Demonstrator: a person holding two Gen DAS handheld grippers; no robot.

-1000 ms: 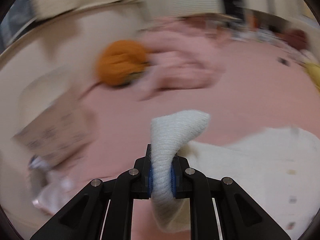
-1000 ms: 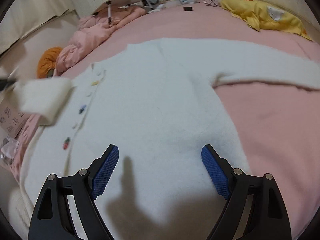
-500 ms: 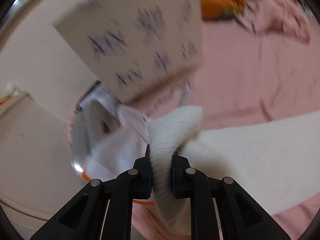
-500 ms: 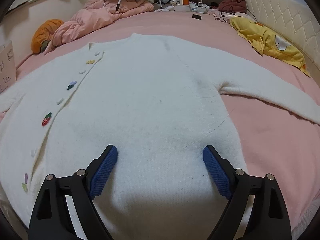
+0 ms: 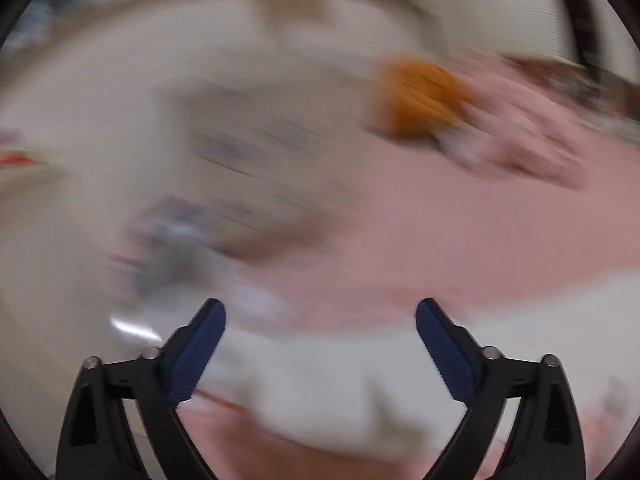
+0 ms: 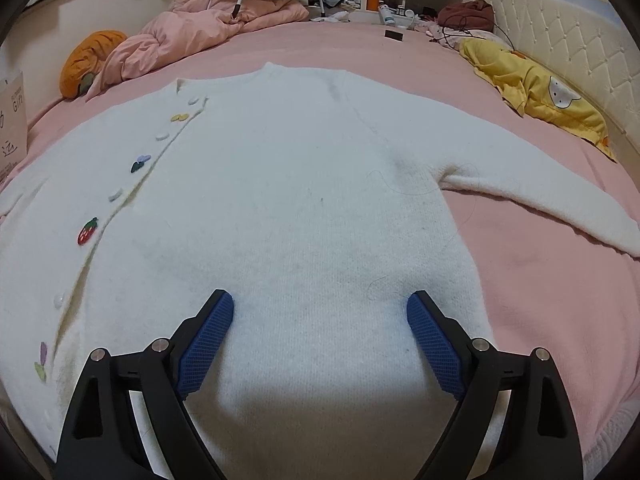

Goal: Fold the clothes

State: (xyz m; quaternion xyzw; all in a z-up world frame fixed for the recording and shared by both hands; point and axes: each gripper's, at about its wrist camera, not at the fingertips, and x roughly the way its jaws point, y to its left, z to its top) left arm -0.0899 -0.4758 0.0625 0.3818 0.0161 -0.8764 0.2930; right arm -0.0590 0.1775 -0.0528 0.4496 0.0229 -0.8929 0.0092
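Note:
A white knit cardigan (image 6: 288, 200) with coloured buttons lies spread flat on the pink bed (image 6: 540, 280), one sleeve stretched out to the right. My right gripper (image 6: 320, 312) hovers open just above its lower body, nothing between its blue pads. In the blurred left wrist view the cardigan's other sleeve end (image 5: 320, 376) lies on the pink sheet below and between the jaws of my left gripper (image 5: 320, 320). Those jaws are opening wide and the pads do not press on the sleeve.
A bunched pink quilt (image 6: 192, 36) and an orange pumpkin cushion (image 6: 88, 60) sit at the bed's far left. A yellow blanket (image 6: 536, 84) lies along the padded headboard (image 6: 560, 28) on the right. A printed cardboard box (image 6: 12, 128) stands at the left edge.
My left gripper let go of the sleeve end it was pinching and its jaws spread wide; that view swung fast. The right gripper stayed open over the cardigan, which now lies flatter with its left sleeve laid out.

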